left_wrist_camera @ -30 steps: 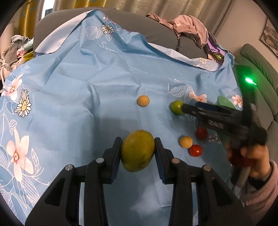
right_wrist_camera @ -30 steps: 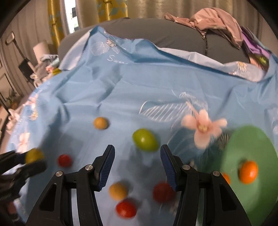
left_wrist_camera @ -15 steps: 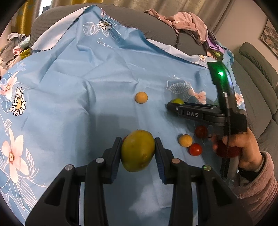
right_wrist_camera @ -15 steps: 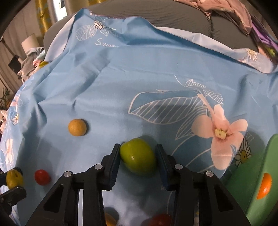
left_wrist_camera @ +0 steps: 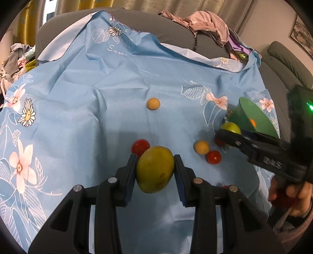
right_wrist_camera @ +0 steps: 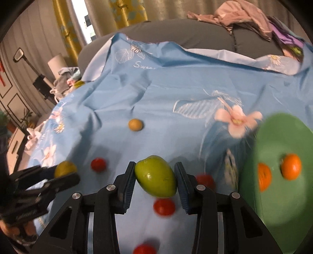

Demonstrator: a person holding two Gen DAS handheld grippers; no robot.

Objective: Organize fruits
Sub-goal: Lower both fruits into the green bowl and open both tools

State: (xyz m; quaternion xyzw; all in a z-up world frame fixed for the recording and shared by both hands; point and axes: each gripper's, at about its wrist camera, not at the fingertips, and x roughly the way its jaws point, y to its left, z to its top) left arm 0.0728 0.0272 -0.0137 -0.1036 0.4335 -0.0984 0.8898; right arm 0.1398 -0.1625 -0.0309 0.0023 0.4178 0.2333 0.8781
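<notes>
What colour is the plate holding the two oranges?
Green; the plate shows best in the right wrist view.

Fruit spread over a cloth-covered sofa

Two orange tangerines (right_wrist_camera: 291, 169) lie in the green plate (right_wrist_camera: 277, 205), right of the small red tomatoes (right_wrist_camera: 164, 207) scattered on the blue flowered cloth (right_wrist_camera: 156, 93).

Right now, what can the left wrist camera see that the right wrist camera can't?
Only the left wrist view shows the hand on the right gripper and a picture frame on the wall.

Only the right wrist view shows two oranges clearly on the green plate, the yellow curtain and a paper roll.

Both show the blue cloth, red tomatoes, a tan ball, the yellow-green fruit in the left gripper and the green fruit in the right gripper.
</notes>
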